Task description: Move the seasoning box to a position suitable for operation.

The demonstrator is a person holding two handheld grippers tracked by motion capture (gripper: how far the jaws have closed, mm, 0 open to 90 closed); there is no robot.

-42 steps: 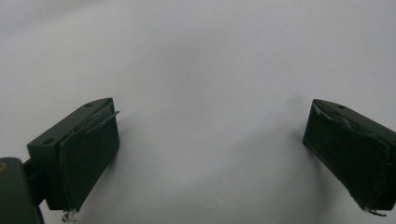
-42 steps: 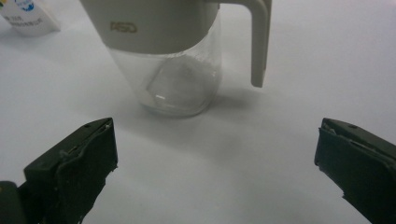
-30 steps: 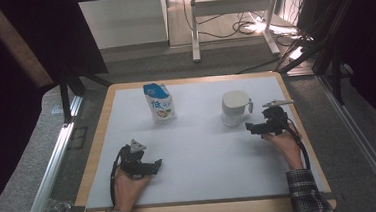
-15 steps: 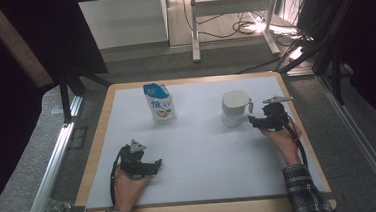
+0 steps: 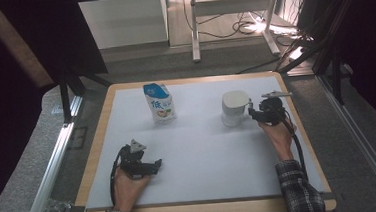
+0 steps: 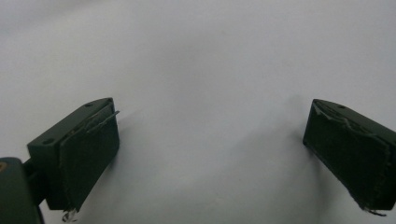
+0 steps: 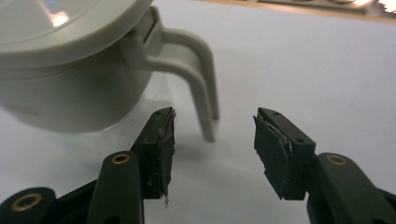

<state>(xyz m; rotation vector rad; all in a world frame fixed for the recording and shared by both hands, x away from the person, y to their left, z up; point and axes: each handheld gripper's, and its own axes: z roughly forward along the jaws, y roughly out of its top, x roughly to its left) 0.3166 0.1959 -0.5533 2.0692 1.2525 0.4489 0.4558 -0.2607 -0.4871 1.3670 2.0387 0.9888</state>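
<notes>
— Since a second earlier, what had moved?
— Only the right gripper (image 5: 253, 114): it had crept leftward, up to the white lidded jug (image 5: 235, 107). The left gripper (image 5: 156, 164) had stayed put near the front of the white table (image 5: 204, 155).
— How did the right jaws stand?
— Parted, holding nothing, with the jug's handle (image 7: 203, 88) just ahead of the gap.
— And the left?
— Wide apart over bare tabletop, empty.
— Where was the jug?
— Upright at the far right, well apart from the blue-and-white pouch (image 5: 159, 102) standing at the far left.
</notes>
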